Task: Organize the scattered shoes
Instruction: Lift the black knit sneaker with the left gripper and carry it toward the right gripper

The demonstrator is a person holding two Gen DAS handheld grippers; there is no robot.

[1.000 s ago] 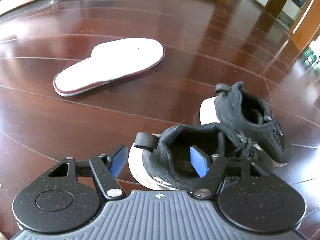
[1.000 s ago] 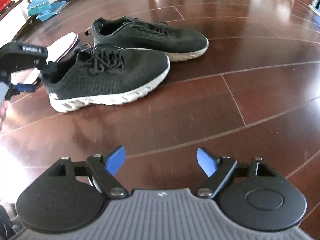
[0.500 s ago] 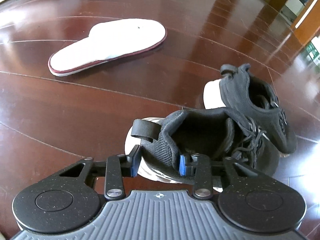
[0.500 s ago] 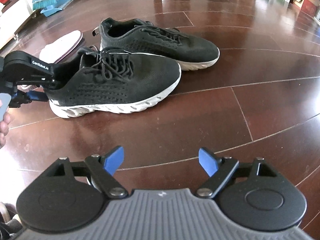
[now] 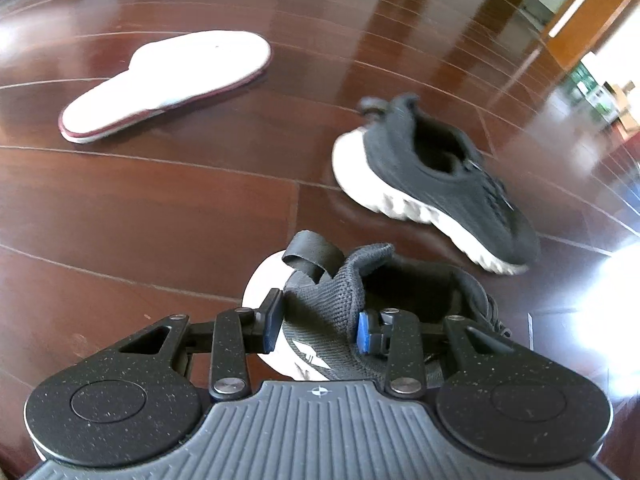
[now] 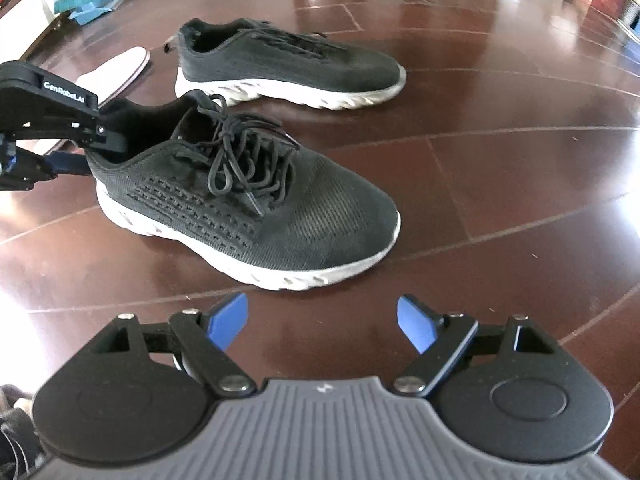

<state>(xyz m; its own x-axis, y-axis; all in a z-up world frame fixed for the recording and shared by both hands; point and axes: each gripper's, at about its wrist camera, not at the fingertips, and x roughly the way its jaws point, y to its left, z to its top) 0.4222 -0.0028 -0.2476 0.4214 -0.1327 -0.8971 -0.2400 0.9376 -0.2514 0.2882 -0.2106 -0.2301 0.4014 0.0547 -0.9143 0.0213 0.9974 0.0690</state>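
We see a glossy dark wooden floor [image 6: 500,184], a black knit-mesh cloth sneaker [image 6: 256,200] with a white rubbery sole, and a soft white cloth slipper [image 5: 168,80].

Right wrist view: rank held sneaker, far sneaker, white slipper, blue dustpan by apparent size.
1. Held sneaker, largest, though it is nearest the camera.
2. Far sneaker.
3. White slipper, partly hidden behind the left hand-held gripper.
4. Blue dustpan; close to the slipper, unsure.
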